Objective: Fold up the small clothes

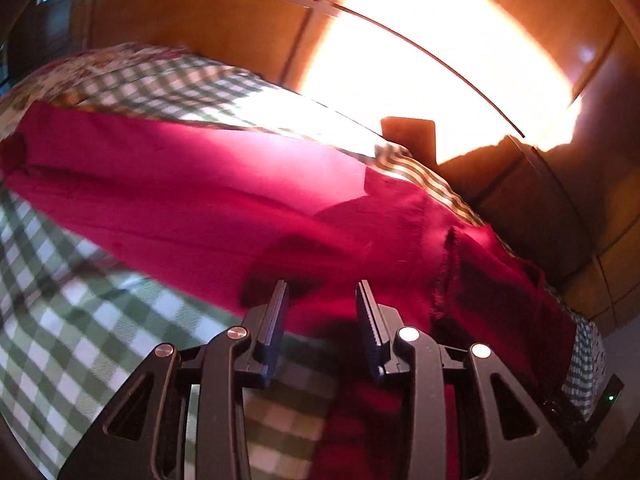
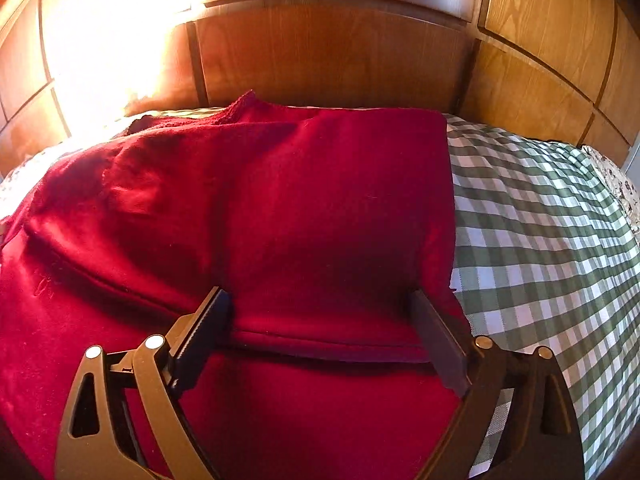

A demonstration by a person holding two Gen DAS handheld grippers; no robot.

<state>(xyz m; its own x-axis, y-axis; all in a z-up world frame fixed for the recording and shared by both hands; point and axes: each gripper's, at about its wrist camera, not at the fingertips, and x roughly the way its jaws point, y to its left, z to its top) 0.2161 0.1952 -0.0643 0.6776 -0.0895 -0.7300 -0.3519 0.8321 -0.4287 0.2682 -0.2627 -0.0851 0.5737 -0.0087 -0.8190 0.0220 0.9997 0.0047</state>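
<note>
A dark red knit garment (image 2: 320,200) lies spread on a green and white checked bedspread (image 2: 540,220). One part of it is folded over, with a straight edge on the right. My right gripper (image 2: 318,294) hangs over the folded flap's near hem with its jaws wide apart; the flap lies between the fingers, and the pads do not press on it. In the left wrist view the same red garment (image 1: 200,184) stretches across the bedspread (image 1: 60,320). My left gripper (image 1: 324,286) is above its near edge, its jaws a little apart with nothing pinched between them.
A wooden headboard (image 2: 332,52) and wood wall panels (image 1: 200,28) stand right behind the bed. Strong sunlight (image 1: 420,60) washes out part of the panels and the bedspread. Bare checked cloth shows to the right of the garment in the right wrist view.
</note>
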